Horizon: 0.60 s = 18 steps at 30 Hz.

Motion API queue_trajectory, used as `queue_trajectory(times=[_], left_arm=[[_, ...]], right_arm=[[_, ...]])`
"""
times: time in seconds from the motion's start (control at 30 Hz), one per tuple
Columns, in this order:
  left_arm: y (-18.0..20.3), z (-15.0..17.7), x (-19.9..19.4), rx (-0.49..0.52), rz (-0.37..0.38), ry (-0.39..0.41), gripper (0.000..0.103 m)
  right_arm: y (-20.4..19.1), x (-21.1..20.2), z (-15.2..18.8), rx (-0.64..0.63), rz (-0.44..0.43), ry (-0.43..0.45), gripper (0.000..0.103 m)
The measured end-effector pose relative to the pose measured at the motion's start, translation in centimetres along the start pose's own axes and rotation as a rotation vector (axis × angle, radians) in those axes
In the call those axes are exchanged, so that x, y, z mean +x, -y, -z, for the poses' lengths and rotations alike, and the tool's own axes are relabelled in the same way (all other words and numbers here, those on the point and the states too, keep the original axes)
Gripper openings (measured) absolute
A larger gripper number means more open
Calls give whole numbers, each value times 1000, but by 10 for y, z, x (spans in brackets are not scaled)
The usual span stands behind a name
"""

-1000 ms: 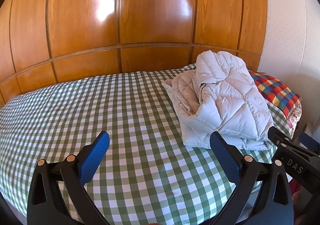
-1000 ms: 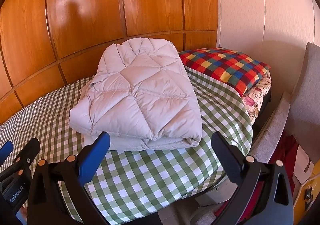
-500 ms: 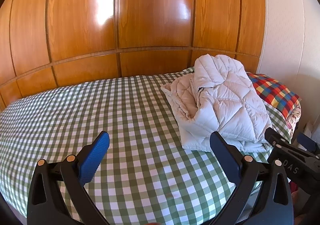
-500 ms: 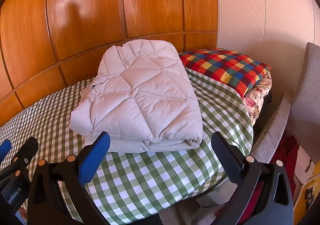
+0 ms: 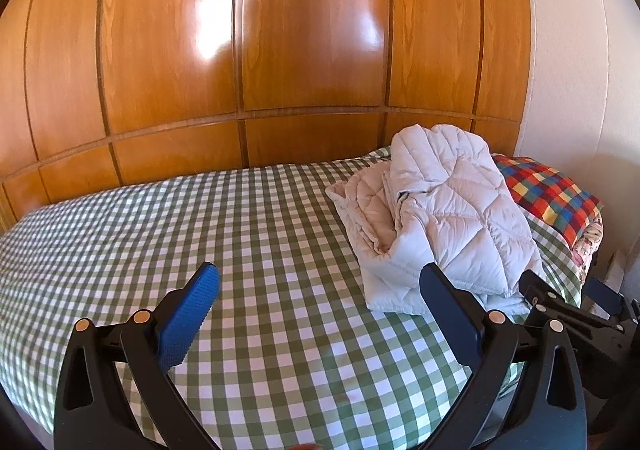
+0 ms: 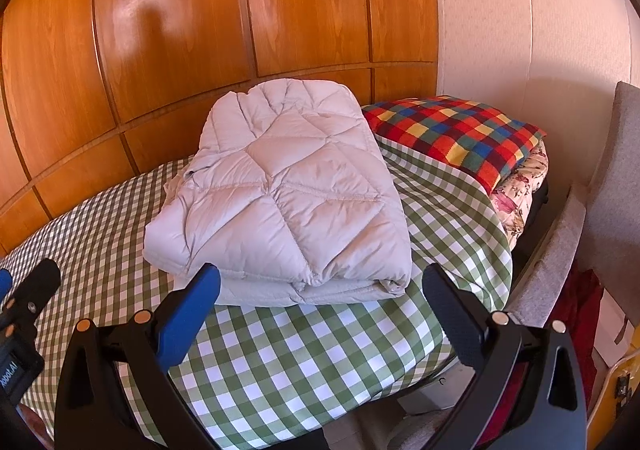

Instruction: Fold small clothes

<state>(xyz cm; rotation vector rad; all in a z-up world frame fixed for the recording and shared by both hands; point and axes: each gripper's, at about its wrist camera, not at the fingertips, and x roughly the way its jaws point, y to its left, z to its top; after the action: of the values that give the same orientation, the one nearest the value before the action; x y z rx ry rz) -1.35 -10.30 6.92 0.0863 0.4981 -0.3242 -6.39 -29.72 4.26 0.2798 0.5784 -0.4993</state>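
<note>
Your jacket [image 6: 284,193] lies folded in a thick stack at the right end of the bed [image 5: 168,234], its far end close to the wood panel [image 5: 240,49] and just beside the plaid pillow [image 6: 452,133]. Both tools are clear of it. The left gripper [image 5: 316,290] has its fingers spread wide and empty over bare checked cover; the right gripper [image 6: 320,290] is likewise spread wide, empty, with the jacket's near folded edge just ahead of it.

Judgement: the fold looks essentially done. From the left view the layers splay open on the jacket's left side, with an inner panel showing. If you tidy, press or tuck that loose side rather than lifting the whole stack, since padded fabric is likely to spring apart.

Edges: the jacket sits near the bed's front edge and right corner, where the cover drops off. Open room lies to the left, a broad stretch of bare cover. Work toward that side, not the corner.
</note>
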Motion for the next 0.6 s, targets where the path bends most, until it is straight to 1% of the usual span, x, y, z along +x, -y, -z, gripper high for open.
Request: queue_trajectory(times=[0.27,0.4,0.6], left_arm=[[8,-1,-3,41,8,14,99],[10,-3,-1,37,26,2,99],[13,-3,0,51,22,11,99]], right_arm=[[1,1,1,2,2,0,101],[1,2,1,-2,4,0,101],[1,5,3,-6,5,-2,101]])
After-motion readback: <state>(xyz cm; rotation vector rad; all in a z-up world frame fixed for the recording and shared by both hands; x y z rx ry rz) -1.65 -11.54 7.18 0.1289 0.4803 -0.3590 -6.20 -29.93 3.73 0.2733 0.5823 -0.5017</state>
